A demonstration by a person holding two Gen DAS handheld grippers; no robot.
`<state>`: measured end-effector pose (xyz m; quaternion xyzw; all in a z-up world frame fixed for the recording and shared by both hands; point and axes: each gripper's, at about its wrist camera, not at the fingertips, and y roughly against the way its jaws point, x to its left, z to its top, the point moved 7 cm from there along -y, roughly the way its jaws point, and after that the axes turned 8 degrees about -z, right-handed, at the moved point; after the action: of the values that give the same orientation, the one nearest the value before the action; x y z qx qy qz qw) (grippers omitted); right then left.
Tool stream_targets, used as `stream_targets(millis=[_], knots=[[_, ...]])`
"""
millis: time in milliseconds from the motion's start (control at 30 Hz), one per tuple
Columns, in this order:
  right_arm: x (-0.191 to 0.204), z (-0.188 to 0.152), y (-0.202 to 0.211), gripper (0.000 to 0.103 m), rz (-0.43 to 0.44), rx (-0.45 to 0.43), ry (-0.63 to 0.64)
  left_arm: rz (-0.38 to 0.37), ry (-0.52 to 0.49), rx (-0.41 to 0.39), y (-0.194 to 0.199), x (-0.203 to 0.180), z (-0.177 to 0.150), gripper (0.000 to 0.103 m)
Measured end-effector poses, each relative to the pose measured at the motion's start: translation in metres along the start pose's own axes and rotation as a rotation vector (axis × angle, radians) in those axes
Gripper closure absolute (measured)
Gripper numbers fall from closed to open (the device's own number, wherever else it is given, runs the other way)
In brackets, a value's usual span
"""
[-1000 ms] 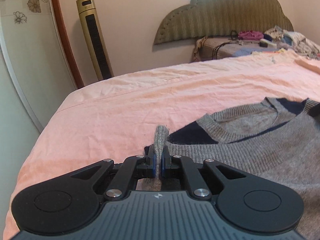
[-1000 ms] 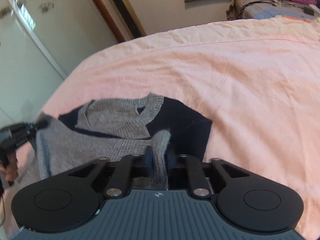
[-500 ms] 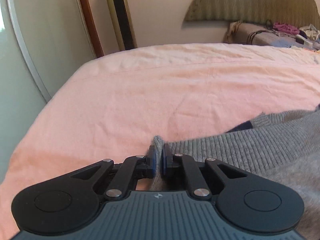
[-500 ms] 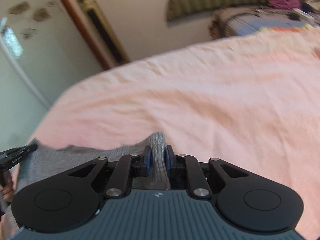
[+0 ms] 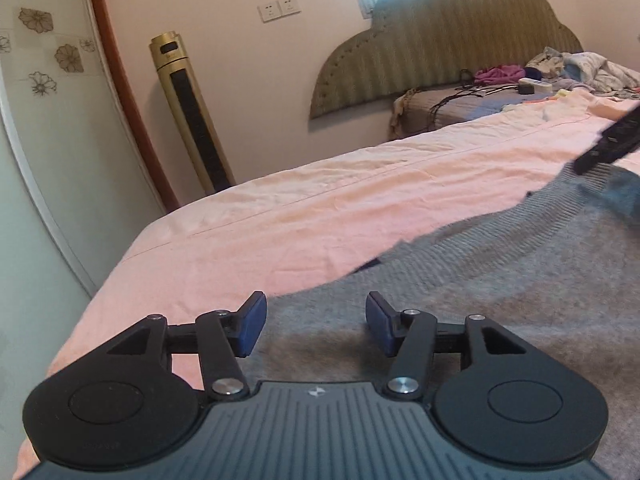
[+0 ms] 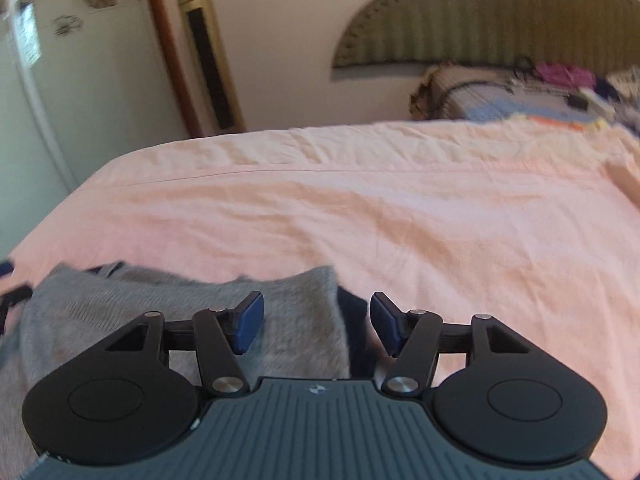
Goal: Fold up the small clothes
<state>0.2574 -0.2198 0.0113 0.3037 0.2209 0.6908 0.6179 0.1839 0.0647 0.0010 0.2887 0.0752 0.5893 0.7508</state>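
1. On the pink bed (image 5: 320,216), the left claw (image 5: 316,322) has just been opening; it stands wide, gripping nothing, over the grey sweater (image 5: 500,280).
2. Right claw (image 6: 316,322) likewise just opened, wide above the sweater's edge, pads clear.

The left gripper (image 5: 315,322) points forward and tilts downward, its two blue-padded fingers (image 5: 252,326) standing well apart; the jaws have just been opening, and the pads press on nothing. The right gripper (image 6: 317,322) tilts downward more steeply, its jaws likewise parted and just opened, with nothing pinched between the pads. In the left wrist view, the tip of the right gripper shows as a dark, blurred shape at the right edge.
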Motion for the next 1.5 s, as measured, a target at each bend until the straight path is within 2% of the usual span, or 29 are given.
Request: stream_targets(millis=[67,133,167,200,233,333,400,500,567,633,700,733,800,833,900,933,967,1033,1067,1100,1133,1167,1200,1267,1333,1367,1400,1433,1500], knots=[[0.001,0.004,-0.016,0.042,0.016,0.031,0.001,0.026,-0.034,-0.011,-0.001,-0.006,-0.005,0.040],[0.002,0.003,-0.036,0.045,-0.017,0.082,0.044,0.039,-0.037,-0.026,0.002,-0.006,-0.009,0.040],[0.004,0.003,-0.039,0.062,-0.019,0.074,0.062,0.036,-0.027,-0.022,0.002,-0.005,-0.010,0.039],[0.007,0.004,-0.040,0.086,0.001,0.071,0.068,0.036,-0.017,-0.018,0.005,-0.004,-0.012,0.039],[0.010,0.005,-0.038,0.085,0.013,0.072,0.070,0.034,-0.015,-0.022,0.007,-0.004,-0.012,0.039],[0.017,0.011,-0.021,0.085,0.009,0.001,0.140,0.010,-0.022,-0.050,0.016,-0.006,-0.008,0.039],[0.006,0.016,-0.014,0.086,0.020,-0.021,0.100,-0.029,-0.014,-0.059,0.017,-0.009,-0.005,0.028],[-0.025,0.015,-0.020,0.086,0.000,-0.012,-0.029,-0.018,-0.025,0.017,-0.003,-0.012,-0.011,0.025],[-0.029,0.003,-0.030,0.086,-0.019,0.018,-0.027,-0.030,-0.018,0.088,-0.021,-0.011,-0.022,0.024],[-0.029,-0.001,-0.030,0.086,-0.026,-0.007,-0.044,-0.002,0.008,0.081,-0.025,-0.004,-0.026,0.020],[-0.028,-0.007,-0.034,0.086,-0.032,0.008,-0.050,-0.002,0.045,0.087,-0.021,0.000,-0.021,0.020],[-0.027,-0.005,-0.033,0.084,-0.056,0.000,-0.030,-0.001,0.039,0.066,-0.015,-0.001,-0.017,0.020],[-0.023,0.001,-0.020,0.065,-0.101,-0.036,-0.014,-0.001,0.005,0.014,-0.001,-0.007,-0.008,0.020],[-0.017,0.006,-0.008,0.065,-0.117,-0.079,0.000,-0.007,-0.001,-0.007,0.006,-0.011,-0.003,0.020],[0.003,0.012,0.017,0.064,-0.068,-0.153,0.046,-0.019,0.007,-0.037,0.007,-0.015,0.011,0.020],[0.016,0.012,0.024,0.062,-0.023,-0.159,0.068,-0.033,0.014,-0.038,0.003,-0.018,0.017,0.020],[0.030,0.009,0.024,0.053,0.028,-0.137,0.091,-0.055,0.021,-0.019,-0.007,-0.022,0.020,0.020],[0.050,-0.003,0.008,0.044,0.083,-0.055,0.123,-0.087,0.032,0.077,-0.038,-0.029,0.015,0.020],[0.054,-0.009,-0.004,0.044,0.064,-0.020,0.138,-0.082,0.059,0.146,-0.057,-0.028,0.007,0.019],[0.052,-0.016,-0.017,0.044,0.020,0.002,0.154,-0.111,0.114,0.186,-0.071,-0.023,-0.002,0.018],[0.048,-0.020,-0.024,0.042,-0.010,-0.019,0.175,-0.144,0.169,0.168,-0.076,-0.016,-0.003,0.012],[0.043,-0.023,-0.027,0.028,-0.022,-0.071,0.203,-0.164,0.217,0.182,-0.084,-0.005,-0.006,0.000],[0.034,-0.025,-0.032,0.022,-0.029,-0.078,0.187,-0.170,0.273,0.184,-0.089,0.007,-0.008,0.000],[0.020,-0.018,-0.033,0.023,0.003,-0.089,0.078,-0.103,0.302,0.178,-0.089,0.018,-0.007,0.000],[0.024,-0.020,-0.030,0.023,-0.026,-0.093,0.113,0.044,0.295,0.143,-0.071,0.026,-0.006,0.001],[0.025,-0.021,-0.023,0.024,-0.056,-0.098,0.112,0.071,0.313,0.099,-0.051,0.030,-0.007,0.001],[0.021,-0.022,-0.010,0.024,-0.074,-0.099,0.077,0.058,0.349,0.050,-0.028,0.034,-0.010,0.001],[0.015,-0.024,0.007,0.023,-0.056,-0.101,0.016,0.023,0.406,-0.006,0.002,0.038,-0.016,0.001],[0.001,-0.039,0.055,0.016,0.059,-0.132,-0.104,-0.061,0.537,-0.086,0.059,0.043,-0.035,0.000]])
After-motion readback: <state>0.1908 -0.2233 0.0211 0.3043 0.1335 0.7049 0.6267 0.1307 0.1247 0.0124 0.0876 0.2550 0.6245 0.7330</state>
